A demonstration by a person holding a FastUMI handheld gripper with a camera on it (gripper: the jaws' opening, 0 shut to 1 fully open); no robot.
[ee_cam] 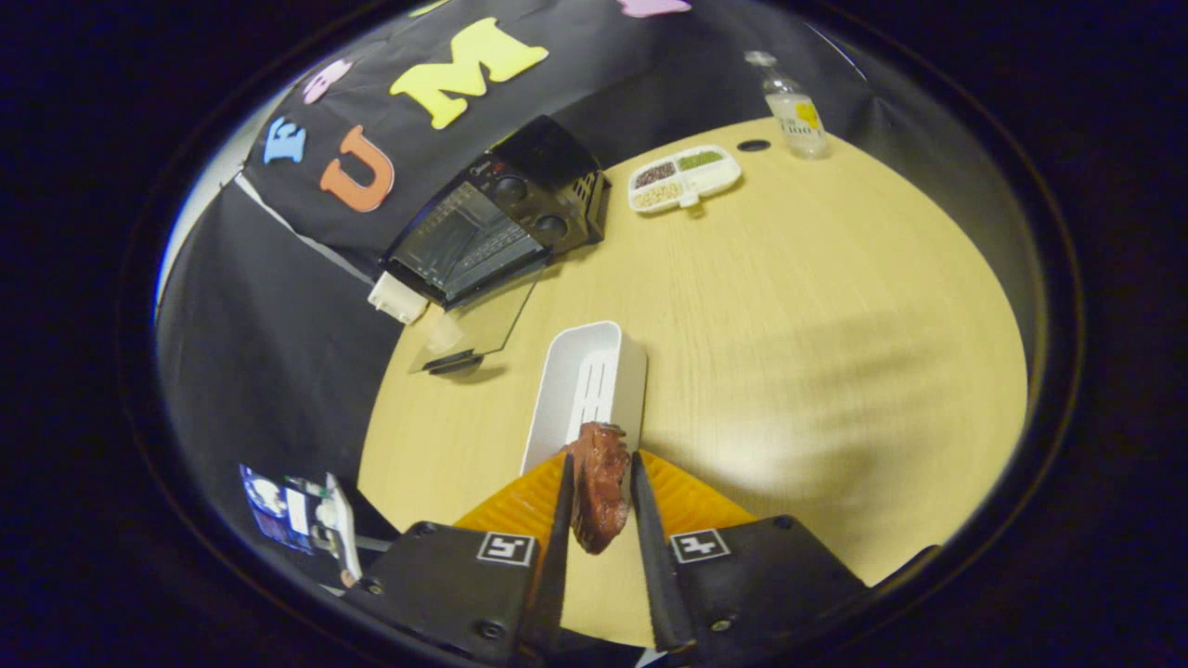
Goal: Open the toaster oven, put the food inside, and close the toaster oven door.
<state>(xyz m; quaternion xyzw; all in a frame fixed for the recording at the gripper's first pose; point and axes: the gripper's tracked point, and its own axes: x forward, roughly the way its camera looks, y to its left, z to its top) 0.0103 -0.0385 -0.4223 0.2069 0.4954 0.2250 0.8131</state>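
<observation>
My gripper (600, 464) is shut on a piece of dark reddish-brown food (599, 487), which hangs between both fingers above the wooden table (789, 325). Just beyond the fingertips lies a white rectangular tray (585, 390) with a slotted floor. Farther off, at the table's far left corner, stands the black toaster oven (501, 227) with two knobs. Its glass door (478, 325) is folded down flat toward me, and the wire rack inside shows.
A white divided dish (684, 178) of grains and a clear bottle (794, 109) sit at the far side of the table. A dark round hole (753, 146) lies between them. An orange ribbed mat (687, 501) lies under the fingers.
</observation>
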